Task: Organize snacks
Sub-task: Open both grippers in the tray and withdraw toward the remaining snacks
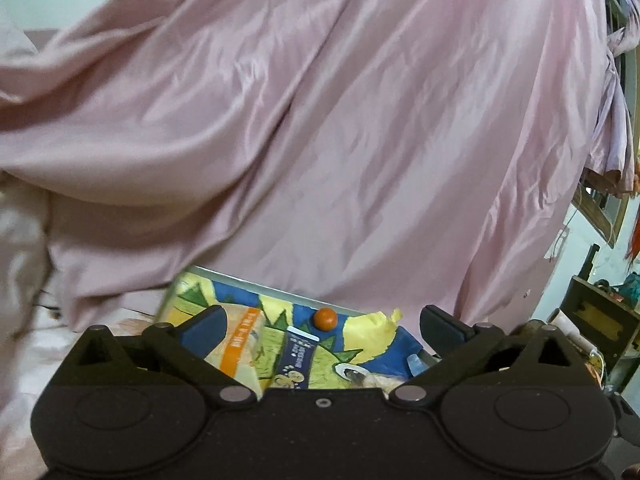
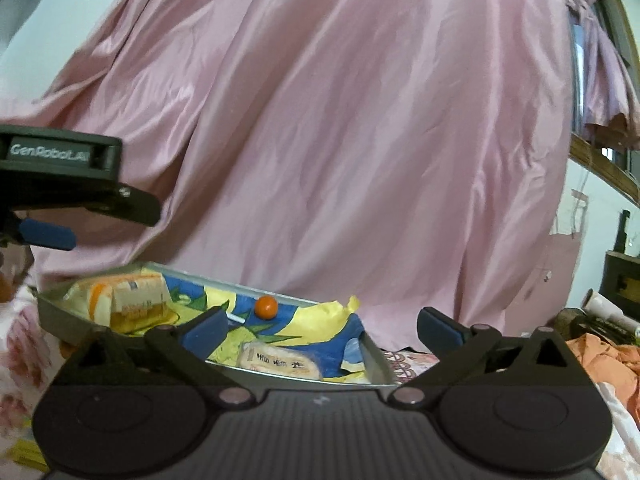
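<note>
A grey tray [image 2: 52, 308] lined with a yellow, blue and green cartoon sheet lies on the bed. Inside it are an orange-and-cream snack pack [image 2: 128, 298] at the left, a small orange ball [image 2: 266, 306] at the back, a dark blue snack stick [image 1: 298, 360] and a pale wrapped snack [image 2: 280, 360] near the front. My left gripper [image 1: 322, 330] hovers above the tray's near side, open, nothing between its fingers. My right gripper [image 2: 320, 330] is likewise open and empty over the tray's front right. The left gripper [image 2: 60, 216] also shows at the left edge of the right wrist view.
A large pink satin curtain [image 1: 320, 120] hangs right behind the tray. The tray rests on floral bedding [image 2: 16, 352]. Orange cloth [image 2: 600, 360] and cluttered dark furniture [image 1: 600, 320] stand to the right. A wooden window frame [image 2: 600, 160] is at the upper right.
</note>
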The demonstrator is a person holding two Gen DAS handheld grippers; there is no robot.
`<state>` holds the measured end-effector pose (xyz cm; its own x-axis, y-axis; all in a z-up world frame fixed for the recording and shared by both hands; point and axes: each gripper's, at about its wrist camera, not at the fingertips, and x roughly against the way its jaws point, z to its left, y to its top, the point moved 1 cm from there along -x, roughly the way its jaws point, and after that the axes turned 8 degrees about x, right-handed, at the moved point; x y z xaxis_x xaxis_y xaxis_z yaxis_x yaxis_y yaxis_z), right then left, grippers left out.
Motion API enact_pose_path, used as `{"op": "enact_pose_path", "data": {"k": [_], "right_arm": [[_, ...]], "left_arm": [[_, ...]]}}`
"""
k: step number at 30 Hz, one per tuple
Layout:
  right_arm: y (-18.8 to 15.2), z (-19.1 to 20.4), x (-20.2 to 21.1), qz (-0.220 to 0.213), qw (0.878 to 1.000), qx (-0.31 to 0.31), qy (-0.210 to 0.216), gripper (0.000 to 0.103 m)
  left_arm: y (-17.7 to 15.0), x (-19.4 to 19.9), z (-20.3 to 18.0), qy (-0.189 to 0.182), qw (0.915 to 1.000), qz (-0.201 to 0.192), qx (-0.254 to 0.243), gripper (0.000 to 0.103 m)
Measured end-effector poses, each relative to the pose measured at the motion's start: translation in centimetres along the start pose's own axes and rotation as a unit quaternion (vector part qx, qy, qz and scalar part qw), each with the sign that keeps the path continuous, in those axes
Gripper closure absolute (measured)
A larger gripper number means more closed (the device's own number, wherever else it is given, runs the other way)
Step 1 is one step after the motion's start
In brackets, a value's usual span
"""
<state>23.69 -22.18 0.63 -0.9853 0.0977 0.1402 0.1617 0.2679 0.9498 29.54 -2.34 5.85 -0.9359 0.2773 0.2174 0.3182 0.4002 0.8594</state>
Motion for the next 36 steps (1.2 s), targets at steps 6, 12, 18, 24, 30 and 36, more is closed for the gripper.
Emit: {"op": "enact_pose_path", "data": {"k": [6,12,18,24,30,36], "right_arm": [[0.5,-1.7,3.9,-0.014,0.999,-0.037,-0.002,0.000],[0.6,-3.1,8.1,-0.029,0.998,-0.051,0.001,0.000],[0.2,-4.0,11.7,-0.029,0.998,-0.059,0.012,0.000],[-0.9,-4.1,14.7,-0.004,0.998,-0.053,0.033,0.000],[-2.2,-3.1,17.2,0.036,0.996,-0.043,0.064,0.000],[-3.4,-1.9,18.8,0.073,0.992,-0.038,0.094,0.000]], "left_arm": [[-0.3,4.9,-0.7,0.021,0.9997,-0.010,-0.010,0.001],[-1.6,9.0,-1.6,0.026,0.9992,-0.004,-0.032,0.001],[-3.9,12.0,-1.1,0.038,0.9973,0.026,-0.057,0.001],[-6.0,14.3,0.4,0.059,0.9949,0.058,-0.057,0.001],[-7.3,15.6,0.7,0.066,0.9922,0.083,-0.066,0.001],[-9.4,16.4,1.1,0.078,0.9865,0.124,-0.073,0.001]]}}
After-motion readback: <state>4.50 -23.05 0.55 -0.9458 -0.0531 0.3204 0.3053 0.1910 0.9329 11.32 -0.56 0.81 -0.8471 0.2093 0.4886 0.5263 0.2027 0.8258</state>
